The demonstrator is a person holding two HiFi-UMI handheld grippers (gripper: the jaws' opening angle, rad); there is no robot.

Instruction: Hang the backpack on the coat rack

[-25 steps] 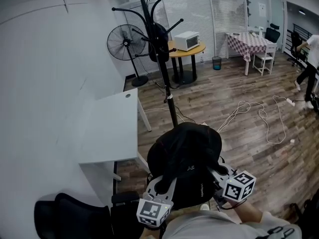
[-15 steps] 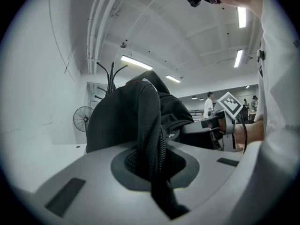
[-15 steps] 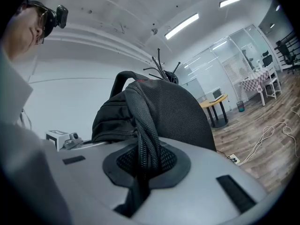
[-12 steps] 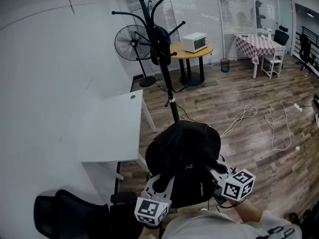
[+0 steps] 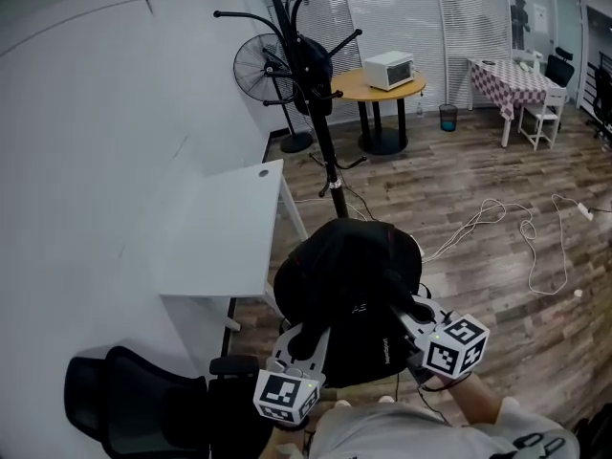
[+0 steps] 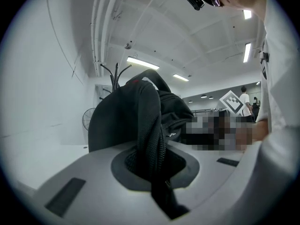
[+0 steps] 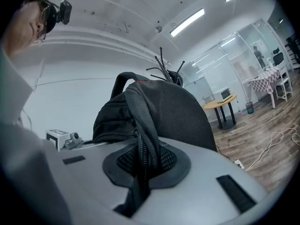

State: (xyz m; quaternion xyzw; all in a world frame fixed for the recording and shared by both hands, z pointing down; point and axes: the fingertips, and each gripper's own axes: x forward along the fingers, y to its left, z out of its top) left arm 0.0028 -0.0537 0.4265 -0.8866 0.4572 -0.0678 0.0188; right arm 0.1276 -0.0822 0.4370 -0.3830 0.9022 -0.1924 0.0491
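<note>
Left hand-held gripper point(image 5: 308, 340) and right hand-held gripper point(image 5: 409, 306) are both clenched on the backpack point(image 5: 346, 280), each on one of its black mesh shoulder straps. In the left gripper view the left strap point(image 6: 152, 139) rises from between the closed jaws up to the bag; in the right gripper view the right strap point(image 7: 140, 146) is pinched the same way. The backpack hangs in the air between the two grippers, close in front of the person, above the wooden floor point(image 5: 497, 295) and just beside the near corner of a white bench point(image 5: 225, 232). The coat rack point(image 5: 317, 94) stands beyond it and apart from it, its foot hidden behind the bag, with a dark item point(image 5: 311, 63) on its upper hooks. A fan point(image 5: 256, 70) stands behind the rack by the wall, and a pale cable point(image 5: 507, 220) lies looped on the floor to the right.
</note>
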